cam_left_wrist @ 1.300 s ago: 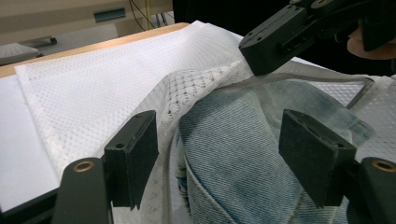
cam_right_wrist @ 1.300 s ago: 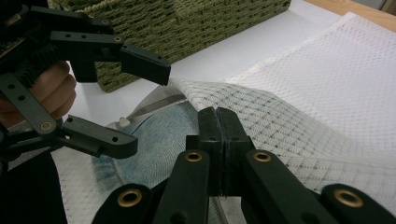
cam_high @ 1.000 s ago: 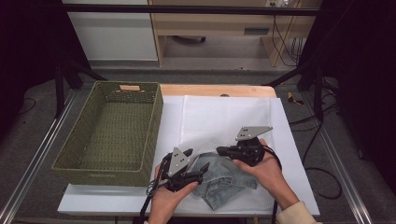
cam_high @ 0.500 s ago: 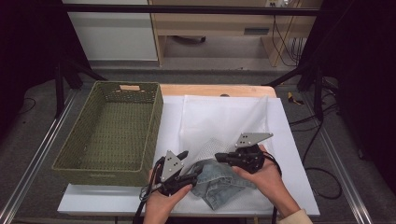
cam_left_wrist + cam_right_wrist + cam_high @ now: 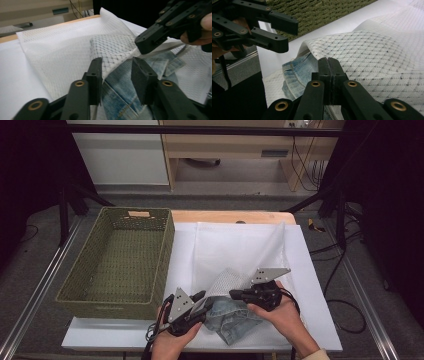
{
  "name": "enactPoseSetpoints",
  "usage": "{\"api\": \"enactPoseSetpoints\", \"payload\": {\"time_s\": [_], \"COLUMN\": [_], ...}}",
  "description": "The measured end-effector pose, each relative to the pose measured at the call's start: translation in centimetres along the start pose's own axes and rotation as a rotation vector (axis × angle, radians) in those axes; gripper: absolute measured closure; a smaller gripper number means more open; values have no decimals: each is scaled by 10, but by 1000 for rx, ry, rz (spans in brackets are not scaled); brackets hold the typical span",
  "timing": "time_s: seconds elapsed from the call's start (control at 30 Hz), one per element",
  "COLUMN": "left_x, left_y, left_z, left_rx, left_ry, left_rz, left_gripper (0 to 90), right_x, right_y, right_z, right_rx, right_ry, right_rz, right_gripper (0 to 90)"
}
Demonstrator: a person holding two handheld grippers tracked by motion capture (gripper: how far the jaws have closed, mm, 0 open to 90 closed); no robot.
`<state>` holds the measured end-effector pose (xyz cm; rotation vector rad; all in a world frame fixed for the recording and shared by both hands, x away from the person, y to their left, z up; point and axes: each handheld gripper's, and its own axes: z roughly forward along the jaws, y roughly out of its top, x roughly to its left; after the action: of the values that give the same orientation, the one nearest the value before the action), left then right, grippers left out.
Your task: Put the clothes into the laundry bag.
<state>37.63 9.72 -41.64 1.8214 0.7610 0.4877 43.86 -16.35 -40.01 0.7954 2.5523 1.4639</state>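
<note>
Near the front edge of the surface, a folded denim garment lies partly inside a white mesh bag. The right claw is closed on the bag's upper mesh layer and lifts it, apparently to hold the mouth open. The left claw has its jaws parted around the denim's fold, not clamped, likely to push it inward. A green woven basket stands along the left edge, empty
</note>
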Motion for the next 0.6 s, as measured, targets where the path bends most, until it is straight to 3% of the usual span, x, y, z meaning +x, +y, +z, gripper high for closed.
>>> {"api": "enactPoseSetpoints", "payload": {"time_s": [0.17, 0.33, 0.47, 0.6], "left_x": [-7, -15, -19, -20], "left_y": [-4, -11, -21, -30], "left_z": [1, 9, 21, 37], "left_rx": [25, 86, 157, 212], "left_ry": [-51, -95, -108, -121], "left_rz": [11, 20, 33, 18], "left_gripper": [754, 848, 870, 871], "right_x": [0, 0, 0, 0], "right_y": [-2, -1, -1, -1], "right_z": [3, 4, 4, 4], "right_rx": [10, 15, 16, 14], "right_ry": [2, -1, 1, 2], "right_rz": [-3, -8, -9, -8], "right_gripper": [900, 900, 900, 900]}}
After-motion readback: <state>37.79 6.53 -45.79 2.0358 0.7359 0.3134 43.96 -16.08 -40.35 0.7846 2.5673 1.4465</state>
